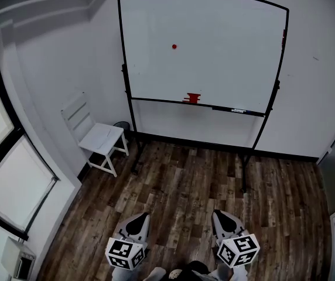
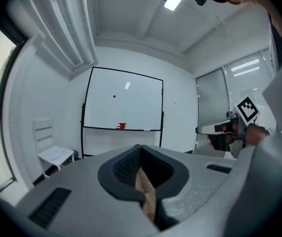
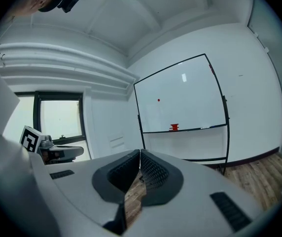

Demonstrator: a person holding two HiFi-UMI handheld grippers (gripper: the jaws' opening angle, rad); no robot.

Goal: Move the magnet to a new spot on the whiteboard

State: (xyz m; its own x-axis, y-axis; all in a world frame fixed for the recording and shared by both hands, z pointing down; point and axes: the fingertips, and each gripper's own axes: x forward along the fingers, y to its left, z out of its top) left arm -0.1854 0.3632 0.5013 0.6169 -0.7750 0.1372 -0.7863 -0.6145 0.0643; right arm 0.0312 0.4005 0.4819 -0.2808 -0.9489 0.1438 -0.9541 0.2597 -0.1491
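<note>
approach: magnet (image 1: 174,46) far off on whiteboard (image 1: 226,69) | left gripper (image 2: 140,148), right gripper (image 3: 140,153) both closed, empty | I'd open one early, go in square-on

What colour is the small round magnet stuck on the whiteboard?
Red. The magnet shows best in the head view, against the white whiteboard.

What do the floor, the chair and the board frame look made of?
Floor: brown planks with mixed grain and a matt finish. It could be real wood or laminate; the look leaves that open.
Chair: probably white-painted wood, going by its flat slats and square legs.
Board frame: likely black metal tube, since it is thin and bends smoothly over the top.
</note>
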